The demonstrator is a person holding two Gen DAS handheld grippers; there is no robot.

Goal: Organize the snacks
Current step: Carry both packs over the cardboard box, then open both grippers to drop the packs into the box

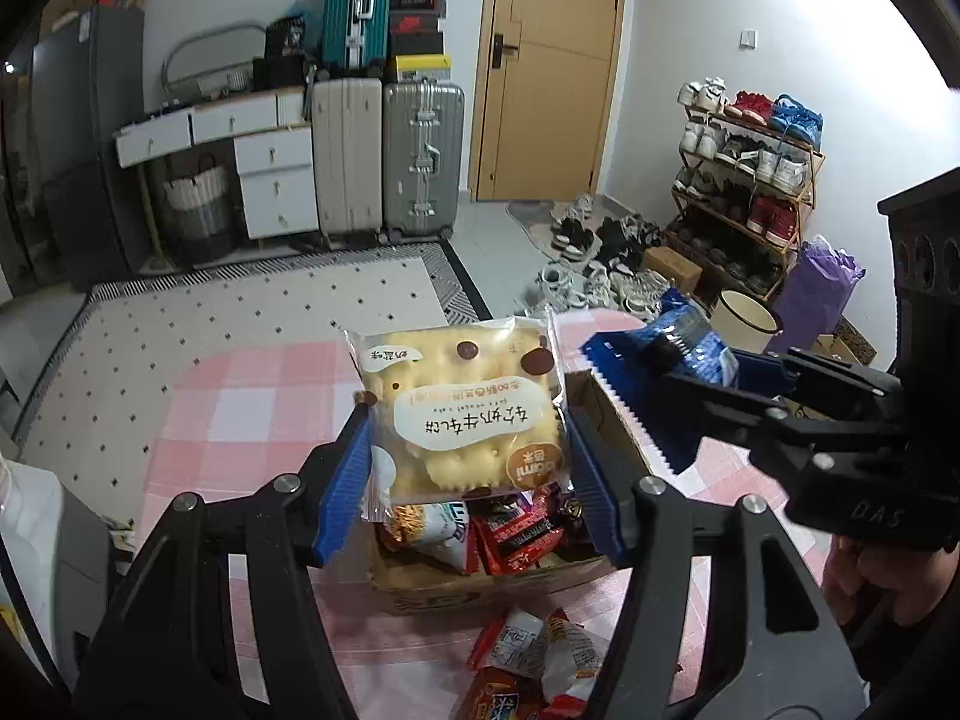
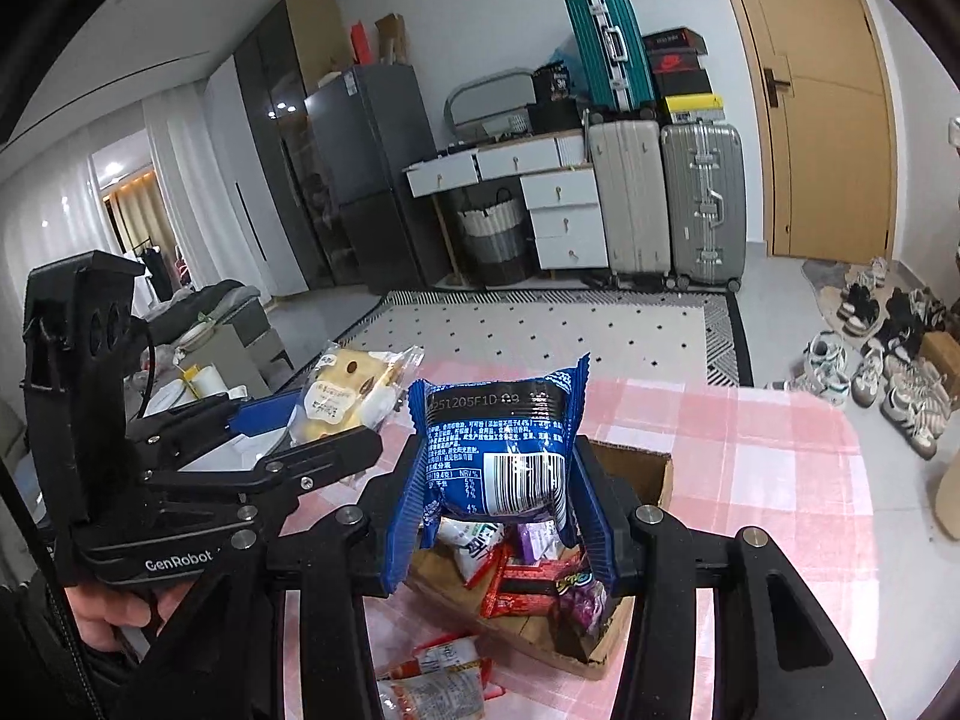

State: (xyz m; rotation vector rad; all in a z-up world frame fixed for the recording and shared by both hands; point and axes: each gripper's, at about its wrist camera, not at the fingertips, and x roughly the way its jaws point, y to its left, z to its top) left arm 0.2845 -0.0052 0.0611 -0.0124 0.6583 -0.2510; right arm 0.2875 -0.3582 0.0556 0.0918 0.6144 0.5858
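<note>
My left gripper (image 1: 465, 426) is shut on a clear packet of yellow crackers (image 1: 462, 402), held above a cardboard box (image 1: 480, 591) with several snack packs inside. In the right wrist view the same packet (image 2: 345, 396) shows at the left in the left gripper (image 2: 318, 420). My right gripper (image 2: 495, 468) is shut on a blue snack pack (image 2: 501, 444) with a barcode, held over the box (image 2: 636, 468). In the left wrist view the right gripper (image 1: 645, 384) comes in from the right with the blue pack (image 1: 690, 342).
The box stands on a pink checked tablecloth (image 1: 240, 408). Loose snack packs (image 1: 540, 660) lie in front of the box. Beyond the table are a patterned rug (image 1: 240, 300), suitcases (image 1: 384, 156), a door (image 1: 552, 60) and a shoe rack (image 1: 750, 180). A hand (image 2: 114, 612) holds the left gripper.
</note>
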